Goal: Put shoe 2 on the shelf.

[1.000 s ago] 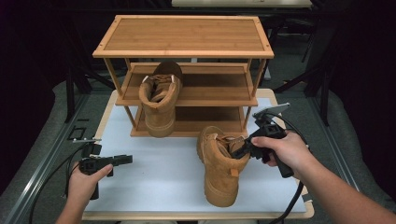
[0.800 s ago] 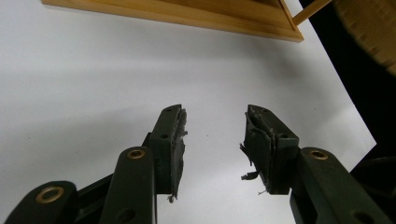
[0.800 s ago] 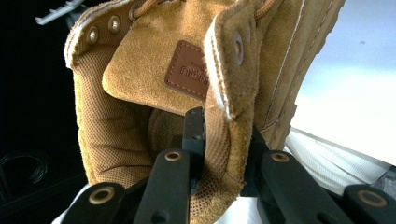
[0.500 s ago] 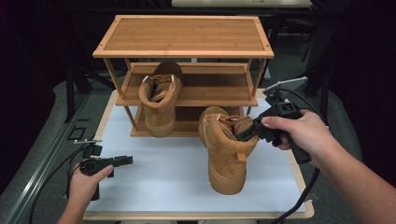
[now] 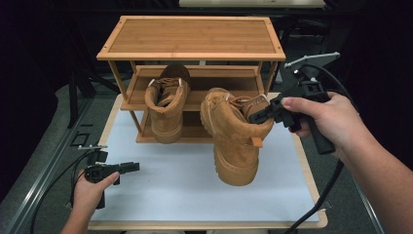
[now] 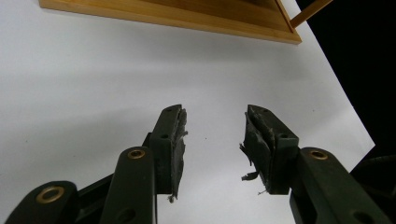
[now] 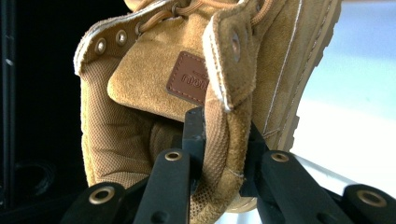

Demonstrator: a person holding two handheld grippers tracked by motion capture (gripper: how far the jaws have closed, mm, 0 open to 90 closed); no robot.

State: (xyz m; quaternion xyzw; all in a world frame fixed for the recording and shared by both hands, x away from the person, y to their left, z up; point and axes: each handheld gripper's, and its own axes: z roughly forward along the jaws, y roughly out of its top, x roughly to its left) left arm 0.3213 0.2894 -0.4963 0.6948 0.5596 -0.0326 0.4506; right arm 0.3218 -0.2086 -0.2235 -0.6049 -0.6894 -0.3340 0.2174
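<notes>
Right hand-held gripper point(image 5: 258, 117) clenched on collar edge of tan suede lace-up boot point(image 5: 234, 141), hanging tilted above white desk point(image 5: 170, 185) before bamboo shoe rack point(image 5: 190, 39). Thin pinch; risks slipping, dropping, or bumping shelved matching boot point(image 5: 168, 105). Left hand-held gripper point(image 6: 212, 140) released, idle.

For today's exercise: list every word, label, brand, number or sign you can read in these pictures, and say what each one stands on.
Brown leather tag on the tongue of the held boot: embossed lettering, seen upside down and too blurred to read with any certainty.
No readable text on the other boot, the wooden shoe rack, the white table top, the right gripper or the left gripper.
</notes>
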